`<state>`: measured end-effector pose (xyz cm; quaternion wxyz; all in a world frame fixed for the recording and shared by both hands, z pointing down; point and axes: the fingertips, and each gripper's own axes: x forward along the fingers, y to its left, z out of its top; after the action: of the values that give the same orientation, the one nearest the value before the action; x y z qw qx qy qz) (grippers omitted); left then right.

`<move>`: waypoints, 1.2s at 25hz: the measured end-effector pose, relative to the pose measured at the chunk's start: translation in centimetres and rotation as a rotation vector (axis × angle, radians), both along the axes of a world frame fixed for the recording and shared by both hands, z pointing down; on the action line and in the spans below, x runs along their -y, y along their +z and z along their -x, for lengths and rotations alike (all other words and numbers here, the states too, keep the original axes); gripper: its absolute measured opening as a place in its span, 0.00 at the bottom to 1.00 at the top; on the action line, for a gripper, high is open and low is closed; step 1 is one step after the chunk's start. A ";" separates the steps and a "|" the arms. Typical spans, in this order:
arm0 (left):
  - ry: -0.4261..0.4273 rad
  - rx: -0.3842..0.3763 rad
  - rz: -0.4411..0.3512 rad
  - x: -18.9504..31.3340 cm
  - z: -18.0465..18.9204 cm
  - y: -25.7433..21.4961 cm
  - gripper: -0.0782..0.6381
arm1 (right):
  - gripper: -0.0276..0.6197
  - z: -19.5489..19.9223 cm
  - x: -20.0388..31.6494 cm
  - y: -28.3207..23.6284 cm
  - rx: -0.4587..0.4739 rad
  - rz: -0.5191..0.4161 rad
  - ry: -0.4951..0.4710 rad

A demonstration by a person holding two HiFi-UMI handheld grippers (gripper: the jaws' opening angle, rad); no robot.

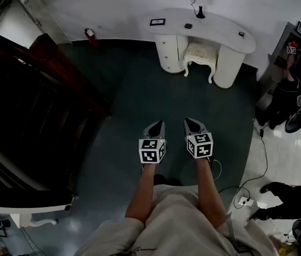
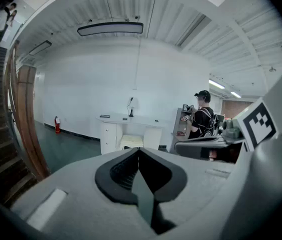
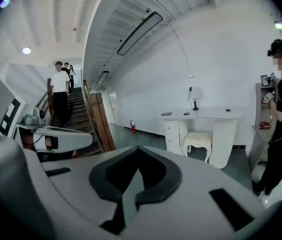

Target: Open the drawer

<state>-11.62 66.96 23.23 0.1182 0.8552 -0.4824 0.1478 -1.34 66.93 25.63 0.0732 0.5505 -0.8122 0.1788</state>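
L gripper [image 1: 155, 127] jaws together, nothing btwn them, R gripper [image 1: 194, 125] jaws together too, empty, both side by side over dark green floor [image 1: 140, 95], drawer stack [image 1: 166, 48] in white desk [image 1: 214, 28] well apart ahead, stool [image 1: 200, 54] beside it under desk.

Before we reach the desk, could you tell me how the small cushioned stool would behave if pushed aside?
The stool looks small with slim curved legs, so it is probably light. On that smooth-looking dark floor it would likely slide, though a high push might tip it. Its padded seat should give slightly.
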 end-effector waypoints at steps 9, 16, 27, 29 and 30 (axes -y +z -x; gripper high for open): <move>0.011 0.012 0.045 1.6 -2.3 1.8 0.12 | 0.07 -2.6 1.8 1.1 0.004 0.019 0.011; 0.011 0.005 0.070 7.6 -1.3 3.1 0.12 | 0.07 -1.6 7.6 2.9 0.027 0.058 0.011; -0.003 -0.021 0.058 20.4 -1.1 2.0 0.12 | 0.07 -1.9 19.2 4.2 0.092 0.091 0.005; -0.004 -0.029 0.052 22.9 -1.6 1.6 0.12 | 0.07 -2.3 21.5 3.7 0.088 0.084 0.000; -0.003 -0.032 0.050 24.1 -1.9 1.4 0.12 | 0.07 -2.5 22.5 3.5 0.085 0.080 -0.005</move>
<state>-9.72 42.83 24.68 0.1477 0.8536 -0.4778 0.1460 1.14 44.41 29.16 0.0609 0.5371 -0.8080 0.2344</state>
